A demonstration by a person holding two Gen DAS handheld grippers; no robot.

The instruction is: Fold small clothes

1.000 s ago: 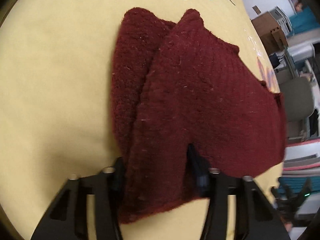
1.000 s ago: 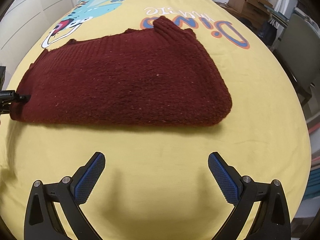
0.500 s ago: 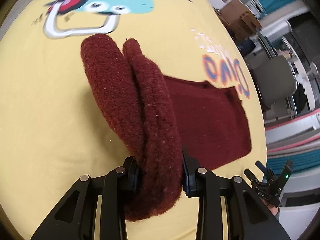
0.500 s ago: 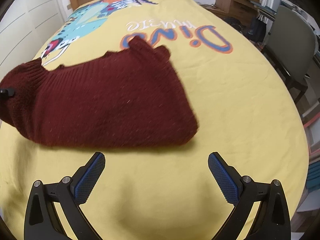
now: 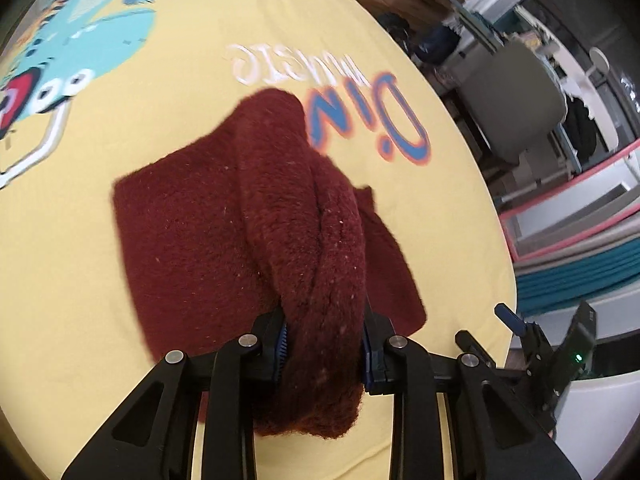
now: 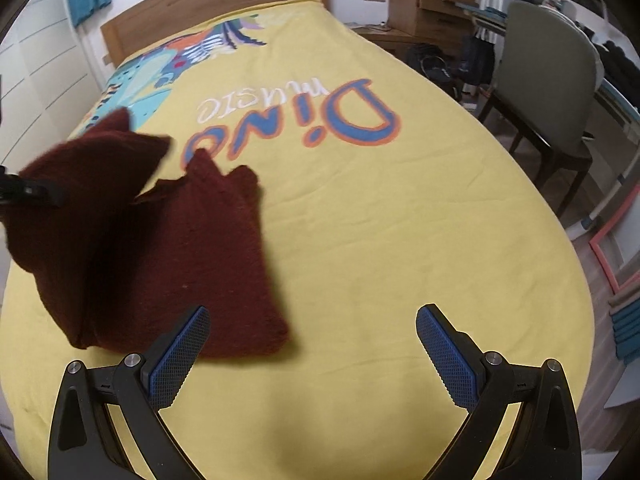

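Left wrist view: left gripper (image 5: 324,344) clamps a doubled edge of the soft, dark red knitted garment (image 5: 192,240) over the yellow printed bedspread (image 5: 80,280); limp fabric sags, best gripped at edges. Right gripper (image 6: 312,332) gapes empty nearby.

Printed upside down on the yellow bed cover (image 6: 400,240): big blue letters with orange edges reading "Dino" (image 6: 320,120), middle top of the right wrist frame, last letter partly hidden. Beside it, small white letters, seemingly "music" (image 6: 260,98).
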